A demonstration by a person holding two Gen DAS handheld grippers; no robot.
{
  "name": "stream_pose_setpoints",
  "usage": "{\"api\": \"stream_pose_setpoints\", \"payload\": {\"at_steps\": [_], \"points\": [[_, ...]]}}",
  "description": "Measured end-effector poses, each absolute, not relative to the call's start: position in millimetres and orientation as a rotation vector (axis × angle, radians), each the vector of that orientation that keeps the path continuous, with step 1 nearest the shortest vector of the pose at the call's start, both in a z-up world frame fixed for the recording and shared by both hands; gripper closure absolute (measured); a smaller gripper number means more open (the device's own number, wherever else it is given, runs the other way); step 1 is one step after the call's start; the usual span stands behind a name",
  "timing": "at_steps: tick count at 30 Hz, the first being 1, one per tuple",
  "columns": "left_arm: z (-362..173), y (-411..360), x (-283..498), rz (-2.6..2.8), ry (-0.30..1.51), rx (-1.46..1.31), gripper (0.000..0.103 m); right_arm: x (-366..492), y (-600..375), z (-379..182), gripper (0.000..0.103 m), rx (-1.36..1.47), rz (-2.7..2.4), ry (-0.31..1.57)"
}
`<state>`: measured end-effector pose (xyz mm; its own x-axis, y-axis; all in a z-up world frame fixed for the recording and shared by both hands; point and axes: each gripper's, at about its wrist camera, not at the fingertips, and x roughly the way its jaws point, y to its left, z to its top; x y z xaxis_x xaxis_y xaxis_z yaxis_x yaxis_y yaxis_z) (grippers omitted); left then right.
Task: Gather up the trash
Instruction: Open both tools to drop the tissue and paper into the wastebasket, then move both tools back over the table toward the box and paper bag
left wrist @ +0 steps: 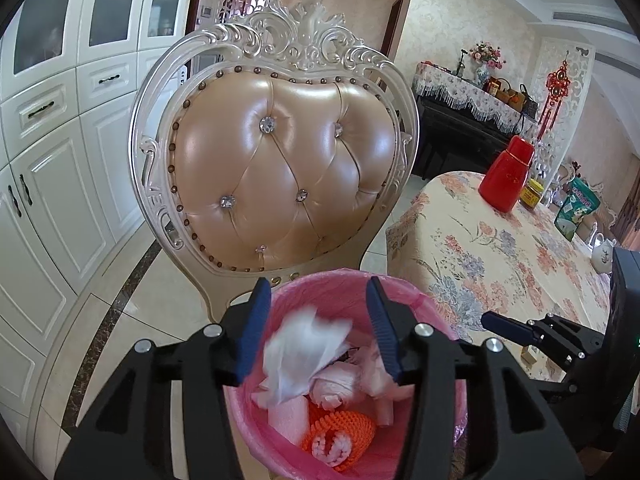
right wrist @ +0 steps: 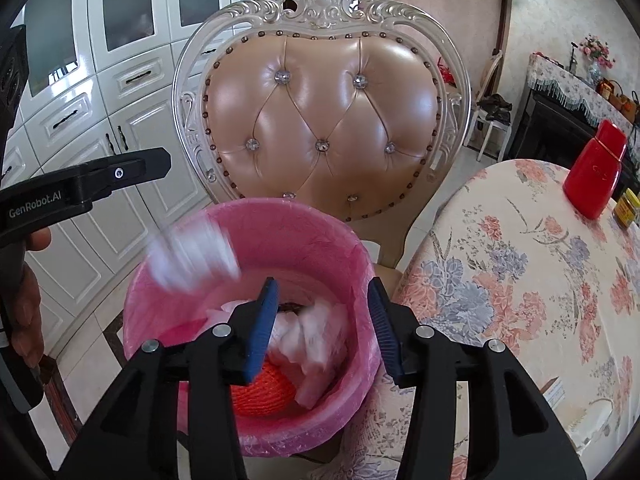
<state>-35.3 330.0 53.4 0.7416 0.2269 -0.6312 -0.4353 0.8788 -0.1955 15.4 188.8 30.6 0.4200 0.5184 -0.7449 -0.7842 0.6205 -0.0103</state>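
A bin lined with a pink bag (left wrist: 404, 294) (right wrist: 304, 232) stands by the table, holding crumpled white tissues and an orange knitted item (left wrist: 340, 436) (right wrist: 264, 392). My left gripper (left wrist: 316, 320) is open above the bin; a crumpled white tissue (left wrist: 304, 348) is blurred, loose in the air between its fingers. The same tissue (right wrist: 192, 258) shows blurred over the bin's left rim in the right wrist view. My right gripper (right wrist: 324, 320) is open and empty above the bin. It shows at the right edge of the left wrist view (left wrist: 508, 326).
An ornate white chair (left wrist: 288, 168) (right wrist: 324, 120) with a tufted beige back stands right behind the bin. A table with a floral cloth (left wrist: 520, 272) (right wrist: 520, 280) is at right, bearing a red bottle (left wrist: 508, 176) (right wrist: 596, 172). White cabinets (left wrist: 52, 160) line the left.
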Motion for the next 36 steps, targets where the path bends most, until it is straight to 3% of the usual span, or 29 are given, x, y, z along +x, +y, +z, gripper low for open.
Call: {"api": "stream_pose_setpoints", "payload": {"at_steps": [25,36], "points": [[54.4,281.1,-17.8,0.310,0.658,-0.308,0.055,31.6,103.9,38.4,0.048,-0.311,0.711,0.753],[52.5,238.7,1.6,0.247,0.673,-0.280,0.053,51.4,36.9,37.4,0.037,-0.261,0.543,0.742]]}}
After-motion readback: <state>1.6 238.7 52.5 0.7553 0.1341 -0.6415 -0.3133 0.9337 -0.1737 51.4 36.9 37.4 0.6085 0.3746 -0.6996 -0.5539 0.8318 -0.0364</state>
